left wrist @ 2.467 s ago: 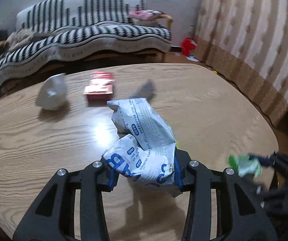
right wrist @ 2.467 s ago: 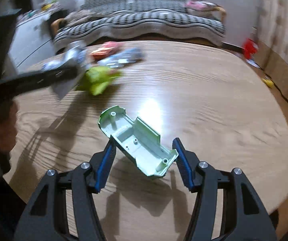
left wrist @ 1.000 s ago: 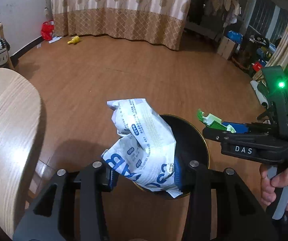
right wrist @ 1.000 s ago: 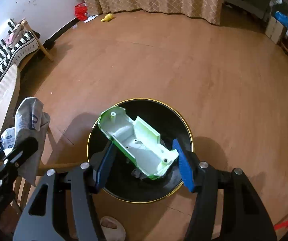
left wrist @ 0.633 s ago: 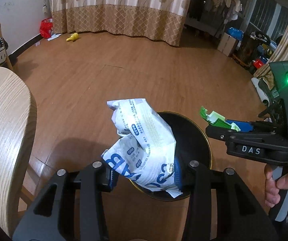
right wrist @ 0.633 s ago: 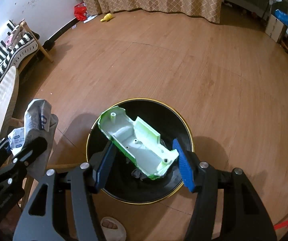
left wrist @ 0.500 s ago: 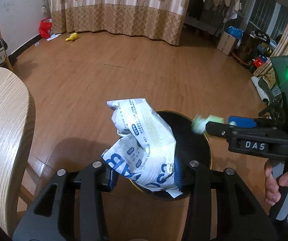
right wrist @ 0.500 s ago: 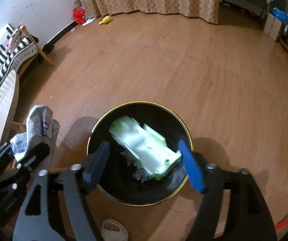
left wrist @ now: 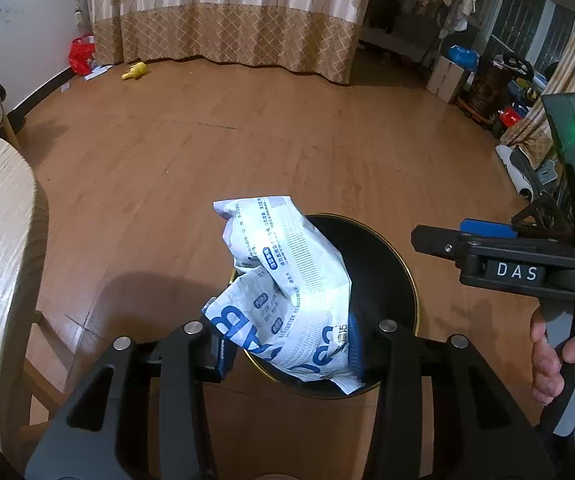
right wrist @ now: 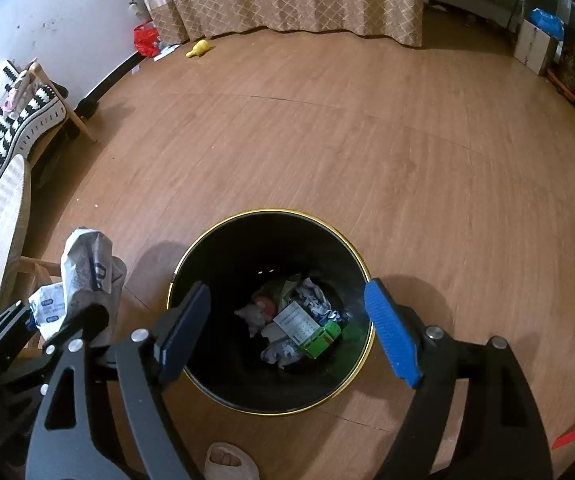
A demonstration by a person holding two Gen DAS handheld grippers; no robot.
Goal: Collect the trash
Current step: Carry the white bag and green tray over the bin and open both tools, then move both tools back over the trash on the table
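— Since a moment ago our right gripper (right wrist: 287, 330) has spread its jaws; the green casing (right wrist: 321, 339) lies in the bin (right wrist: 361, 270).
— Our left gripper (left wrist: 287, 344) keeps pinching the crumpled wrapper (left wrist: 287, 280) over the bin's rim, ready for dropping.

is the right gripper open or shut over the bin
Open. The right gripper has its jaws spread wide above the black trash bin, nothing between them; crumpled trash lies inside.

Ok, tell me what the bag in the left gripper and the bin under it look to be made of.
White-and-blue bag: thin plastic film, it seems; it holds sharp crumples and throws a glossy highlight. Black bin: smooth, glossy dark wall with a thin gold rim; painted metal or hard plastic, the look leaves that open. The left gripper clamps the bag; the right gripper hangs open above the bin.
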